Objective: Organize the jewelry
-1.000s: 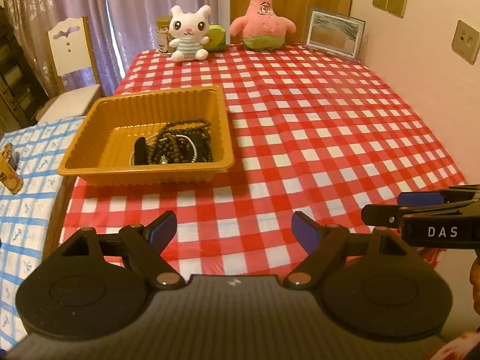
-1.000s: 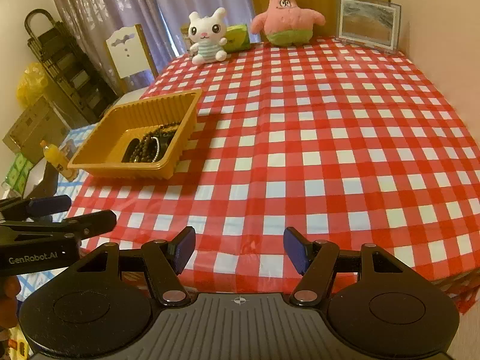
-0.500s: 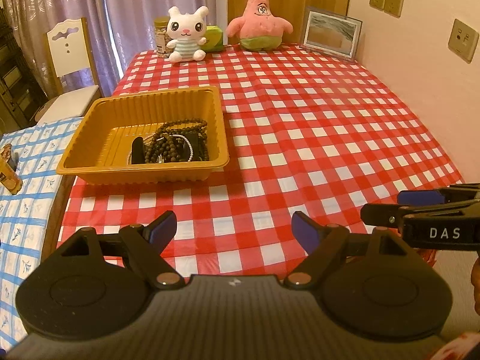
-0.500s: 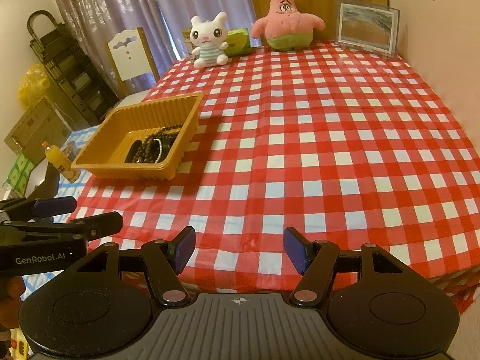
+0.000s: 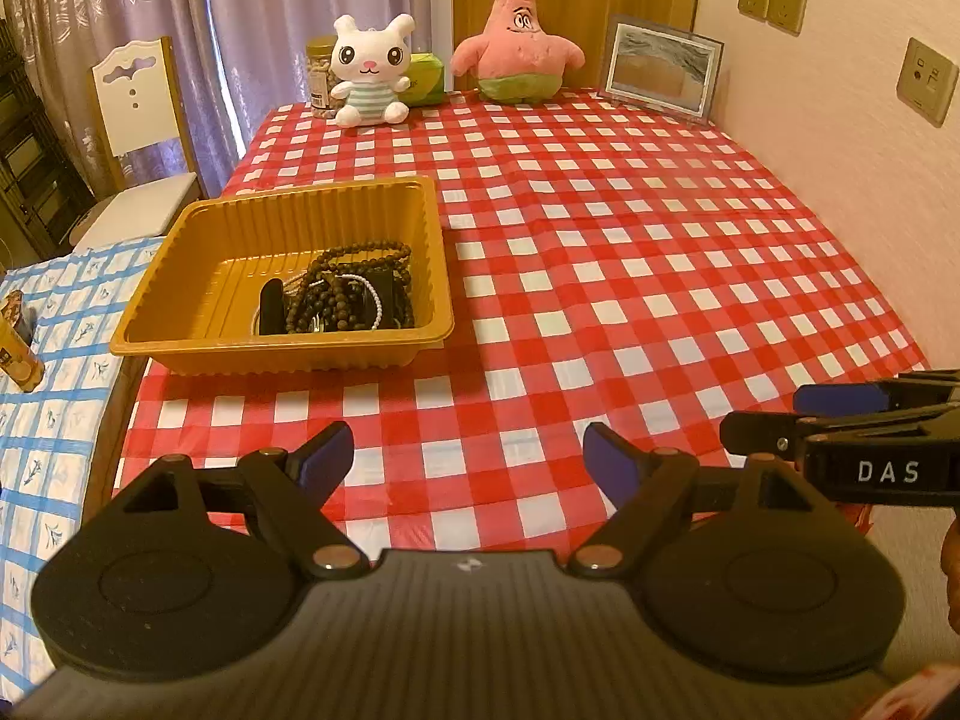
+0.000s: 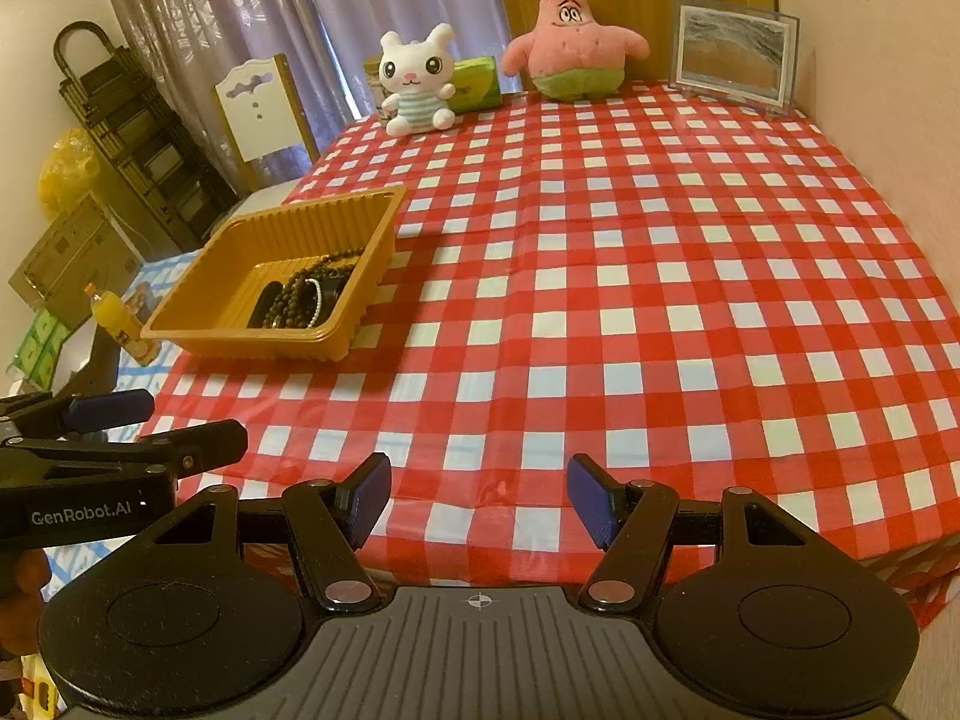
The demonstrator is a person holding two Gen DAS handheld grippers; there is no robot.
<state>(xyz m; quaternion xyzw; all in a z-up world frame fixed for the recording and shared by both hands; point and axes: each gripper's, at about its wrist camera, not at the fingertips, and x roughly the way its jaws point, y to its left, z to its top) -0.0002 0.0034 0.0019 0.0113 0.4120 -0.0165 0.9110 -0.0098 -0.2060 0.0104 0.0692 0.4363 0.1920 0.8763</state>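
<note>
Beads: we see the tangle of dark wooden bead strands (image 5: 351,291) in the ribbed amber plastic tray (image 5: 180,252), left of centre.
Handling: we judge them light, limp, slippery — pinch one loop.
Left gripper (image 5: 468,459): jaws wide, empty.
Right gripper (image 6: 479,499): jaws wide, empty.
Writing: "DAS", "GenRobot.AI".

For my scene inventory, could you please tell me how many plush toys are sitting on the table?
2. The white bunny plush sits at the table's far edge, left of centre. The pink starfish plush sits to its right, by the picture frame. None appears hidden.
</note>
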